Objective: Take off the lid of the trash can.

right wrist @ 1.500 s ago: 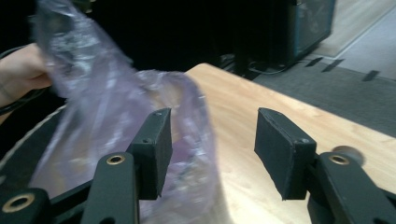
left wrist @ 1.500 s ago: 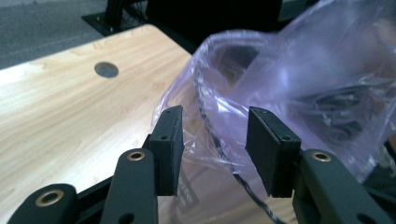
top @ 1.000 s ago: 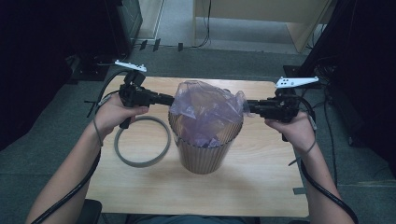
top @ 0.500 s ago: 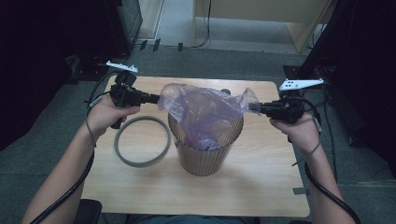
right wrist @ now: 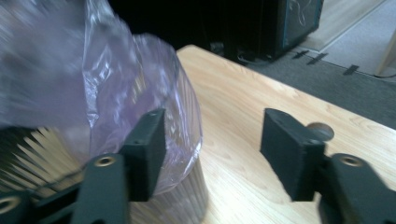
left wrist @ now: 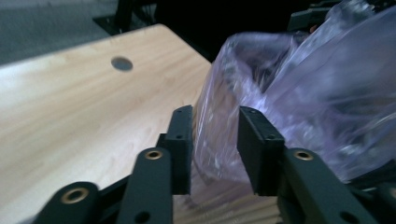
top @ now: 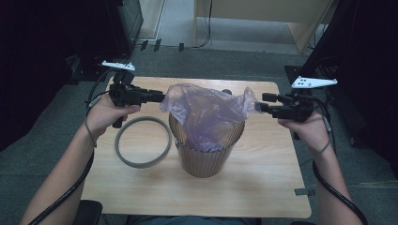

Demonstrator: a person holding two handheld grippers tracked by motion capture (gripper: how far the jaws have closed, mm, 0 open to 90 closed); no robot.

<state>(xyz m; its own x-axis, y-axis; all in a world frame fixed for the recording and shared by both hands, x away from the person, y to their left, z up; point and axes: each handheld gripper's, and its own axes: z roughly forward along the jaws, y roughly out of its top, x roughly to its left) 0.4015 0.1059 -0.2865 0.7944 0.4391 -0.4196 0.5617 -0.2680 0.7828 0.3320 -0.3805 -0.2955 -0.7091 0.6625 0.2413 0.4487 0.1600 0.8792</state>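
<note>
Lining the bin (top: pixel 205 152) was under way: bag (top: pixel 206 115) draped inside it, both grippers' jaws just opened, left gripper (left wrist: pixel 215 151) straddling film unpinched, right gripper (right wrist: pixel 212 156) empty beside it. Regrip nearer the rim advised.

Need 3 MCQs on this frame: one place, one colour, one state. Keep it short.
1. Where does the grey ring lie?
A. on the table, on the left of the bin
B. inside the bin
C. on the floor
2. What colour is the bag in the ribbed bin?
A. black
B. purple
C. green
3. How do the right hand-held gripper jaws stand?
A. shut on the ring
B. shut empty
C. open

1 A: it lies flat on the wood beside the bin.
2 B: the film is translucent purple.
3 C: there is a wide gap between the pads, and bare table shows through it.
</note>
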